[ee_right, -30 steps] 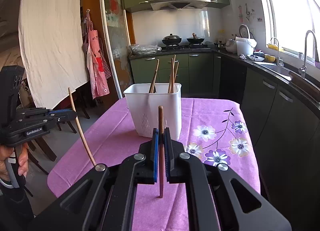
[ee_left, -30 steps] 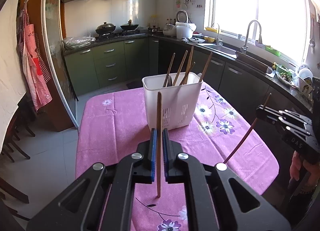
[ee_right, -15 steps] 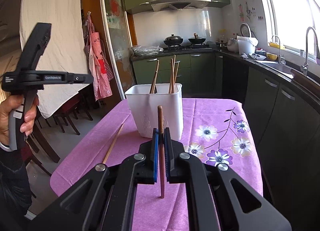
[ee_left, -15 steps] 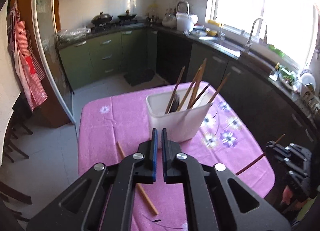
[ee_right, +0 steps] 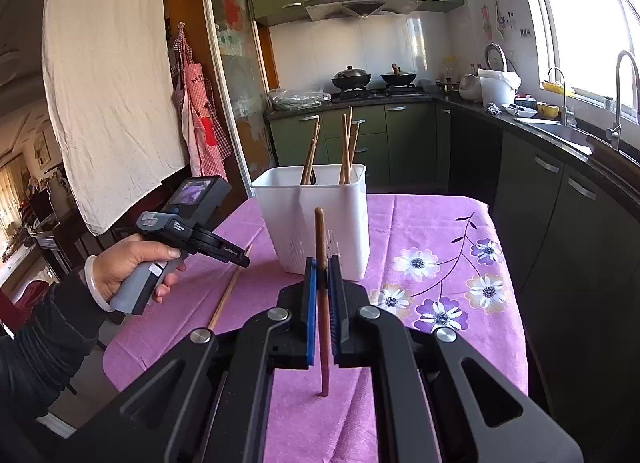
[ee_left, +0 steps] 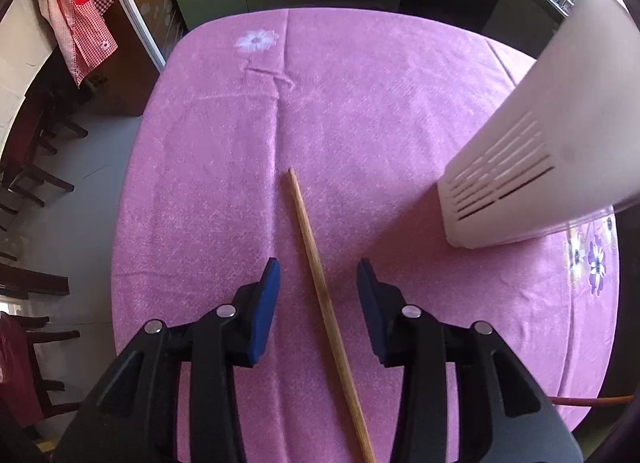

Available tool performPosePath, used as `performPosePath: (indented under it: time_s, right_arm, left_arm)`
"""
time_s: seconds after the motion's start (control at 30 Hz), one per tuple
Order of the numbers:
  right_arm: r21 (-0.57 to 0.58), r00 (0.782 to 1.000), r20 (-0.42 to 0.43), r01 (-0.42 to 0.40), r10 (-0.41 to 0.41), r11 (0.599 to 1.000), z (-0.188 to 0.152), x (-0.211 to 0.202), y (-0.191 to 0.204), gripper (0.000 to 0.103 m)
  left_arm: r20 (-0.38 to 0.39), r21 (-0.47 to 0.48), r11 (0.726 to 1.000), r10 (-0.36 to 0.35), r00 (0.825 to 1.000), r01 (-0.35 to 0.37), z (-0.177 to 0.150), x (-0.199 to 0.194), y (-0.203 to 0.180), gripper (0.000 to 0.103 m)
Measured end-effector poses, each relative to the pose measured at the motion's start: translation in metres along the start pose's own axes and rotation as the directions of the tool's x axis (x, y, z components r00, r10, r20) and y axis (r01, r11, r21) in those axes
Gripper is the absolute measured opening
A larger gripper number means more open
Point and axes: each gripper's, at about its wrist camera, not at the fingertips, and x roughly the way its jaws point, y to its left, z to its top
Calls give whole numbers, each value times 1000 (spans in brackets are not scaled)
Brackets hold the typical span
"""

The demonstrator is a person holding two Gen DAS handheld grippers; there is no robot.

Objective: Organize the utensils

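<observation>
A light wooden chopstick (ee_left: 304, 219) lies flat on the purple tablecloth (ee_left: 360, 103). My left gripper (ee_left: 318, 263) points down over it. Its jaws are opening, with the stick running between them and touching neither pad. In the right wrist view a hand holds the left gripper (ee_right: 240, 259) low over that chopstick (ee_right: 230, 291). My right gripper (ee_right: 323, 263) is shut on a reddish-brown chopstick (ee_right: 320, 231) held upright. The white slotted holder (ee_right: 288, 215) stands behind it with several chopsticks (ee_right: 346, 143) inside. The same holder (ee_left: 540, 143) fills the right of the left wrist view.
The table edge (ee_left: 132, 191) drops to a grey floor with dark chairs (ee_left: 32, 183) on the left. A tip of the reddish chopstick (ee_left: 592, 399) shows at the lower right. Green cabinets (ee_right: 400, 143), a stove and a sink counter (ee_right: 560, 131) line the far walls.
A second ago my left gripper held the light chopstick upright. The stick then lay on the cloth. The gripper has since dropped, tipped downward over it, and parted its jaws. The right gripper stayed still.
</observation>
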Motion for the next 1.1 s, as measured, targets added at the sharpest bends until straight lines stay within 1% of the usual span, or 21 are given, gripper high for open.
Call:
performPosePath:
  time_s: [0.03, 0.07, 0.1, 0.13, 0.2, 0.3, 0.4, 0.5, 0.6, 0.7, 0.77, 0.83, 0.97, 1.0, 1.1]
  right_arm:
    - [0, 1000, -1, 0, 0, 1000, 0, 0, 0, 6]
    - [-1, 1000, 0, -2, 2, 1000, 0, 0, 0, 6]
    - [-1, 1000, 0, -2, 2, 1000, 0, 0, 0, 6]
    - [-1, 1000, -1, -3, 3, 1000, 0, 0, 0, 6]
    - [0, 1000, -4, -4, 4, 1000, 0, 1, 0, 6]
    - [3, 1000, -7, -6, 6, 1000, 0, 2, 0, 6]
    - [2, 1000, -9, -5, 5, 1000, 0, 2, 0, 6]
    - [1, 1000, -12, -2, 2, 1000, 0, 1, 0, 6]
    - [3, 1000, -13, 2, -2, 1000, -1, 0, -2, 6]
    - [8, 1000, -13, 7, -7, 1000, -2, -1, -4, 6]
    - [10, 1000, -12, 11, -11, 1000, -3, -2, -6, 6]
    - [13, 1000, -12, 14, -14, 1000, -4, -2, -6, 6]
    - [13, 1000, -13, 20, -20, 1000, -4, -3, -7, 6]
    - [13, 1000, -13, 21, -21, 1000, -4, -3, -6, 6]
    - [11, 1000, -12, 24, -24, 1000, -5, -3, -6, 6]
  left_arm:
    - [-6, -4, 1000, 1, 1000, -1, 2, 4, 0, 32]
    - [-12, -6, 1000, 3, 1000, -3, 3, 7, -1, 32]
    - [-3, -5, 1000, 15, 1000, -15, 4, 6, -1, 25]
    - [-3, -3, 1000, 13, 1000, -13, 4, 6, -2, 17]
    - [-8, 5, 1000, 9, 1000, -9, 5, 5, -5, 9]
    - [-1, 17, 1000, 11, 1000, -11, 5, 4, -9, 7]
    - [14, 10, 1000, -18, 1000, 18, 0, -3, -10, 6]
    - [74, 12, 999, -37, 997, 36, -7, -28, -6, 6]
    - [137, 41, 998, -58, 989, 53, -18, -62, -6, 6]
    - [208, 74, 995, -78, 975, 64, -33, -97, -8, 6]
    - [258, 102, 992, -102, 961, 78, -47, -122, -9, 6]
    - [302, 117, 990, -112, 947, 79, -62, -143, -10, 6]
    - [384, 147, 986, -134, 914, 83, -86, -175, -9, 6]
    - [405, 157, 984, -144, 903, 86, -93, -183, -9, 6]
    - [439, 177, 981, -154, 885, 83, -111, -199, -10, 6]
